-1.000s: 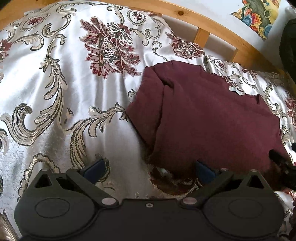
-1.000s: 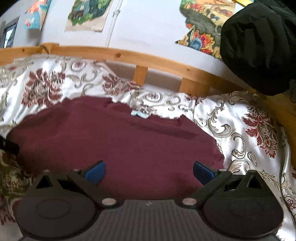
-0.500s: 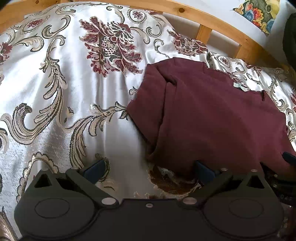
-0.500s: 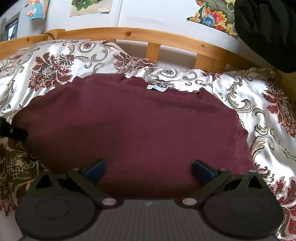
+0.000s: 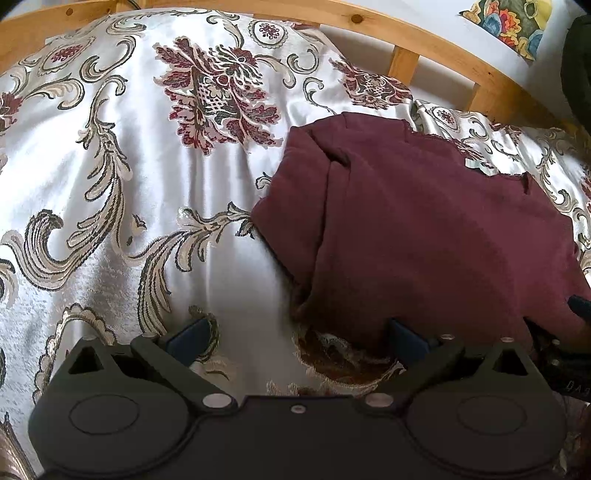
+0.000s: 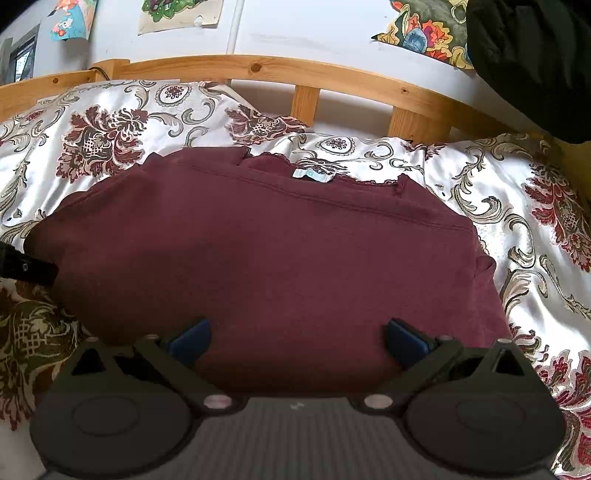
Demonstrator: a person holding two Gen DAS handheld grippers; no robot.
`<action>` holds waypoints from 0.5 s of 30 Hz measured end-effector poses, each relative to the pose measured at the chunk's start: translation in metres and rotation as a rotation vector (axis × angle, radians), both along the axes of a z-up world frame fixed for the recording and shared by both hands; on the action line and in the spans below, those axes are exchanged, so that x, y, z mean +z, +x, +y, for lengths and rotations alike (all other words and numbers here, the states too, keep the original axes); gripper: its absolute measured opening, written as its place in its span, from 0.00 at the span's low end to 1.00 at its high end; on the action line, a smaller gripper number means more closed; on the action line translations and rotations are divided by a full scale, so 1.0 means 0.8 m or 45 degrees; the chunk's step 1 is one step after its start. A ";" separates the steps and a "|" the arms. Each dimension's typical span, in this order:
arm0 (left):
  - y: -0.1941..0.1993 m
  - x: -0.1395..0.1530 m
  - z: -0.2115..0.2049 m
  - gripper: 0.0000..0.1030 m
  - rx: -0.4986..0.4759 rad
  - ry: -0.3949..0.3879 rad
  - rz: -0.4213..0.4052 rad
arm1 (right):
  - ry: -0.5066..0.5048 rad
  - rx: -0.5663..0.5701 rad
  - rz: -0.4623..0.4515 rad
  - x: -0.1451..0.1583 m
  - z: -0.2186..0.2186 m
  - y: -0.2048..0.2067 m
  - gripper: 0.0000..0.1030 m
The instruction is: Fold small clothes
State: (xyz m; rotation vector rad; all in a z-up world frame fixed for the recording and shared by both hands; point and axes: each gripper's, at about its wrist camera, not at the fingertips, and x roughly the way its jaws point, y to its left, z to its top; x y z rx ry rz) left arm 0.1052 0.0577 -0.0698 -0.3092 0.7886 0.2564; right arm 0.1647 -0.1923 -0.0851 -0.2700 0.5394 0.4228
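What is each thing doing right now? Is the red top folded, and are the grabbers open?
maroon top: lying flat on the bedspread, sides folded in, label showing at the neck
left gripper: open, holding nothing, at the top's near left corner
right gripper: open, holding nothing, over the top's near edge
bedspread: spread out, lightly wrinkled

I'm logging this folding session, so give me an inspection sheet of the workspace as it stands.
Surface: white satin bedspread with maroon floral and scroll pattern, slightly rumpled.
Job's things: maroon knit top lying flat, pale blue neck label showing at its far edge; left side folded inward.
Clutter: nothing seen on the bedspread.
Grippers: left hand-held gripper open, at the top's near left corner; right hand-held gripper open, over the near hem.
Cables: dark cable at the frame corner.
Surroundings: wooden bed frame rail, colourful wall pictures, black garment hanging.
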 end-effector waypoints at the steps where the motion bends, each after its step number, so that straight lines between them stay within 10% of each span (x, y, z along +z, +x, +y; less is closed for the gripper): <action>1: 0.000 0.000 -0.001 0.99 -0.003 0.005 0.000 | 0.000 0.000 0.000 0.000 0.000 0.000 1.00; 15: 0.008 0.011 0.013 0.99 -0.095 0.002 -0.043 | 0.000 0.002 0.001 -0.001 -0.001 0.000 1.00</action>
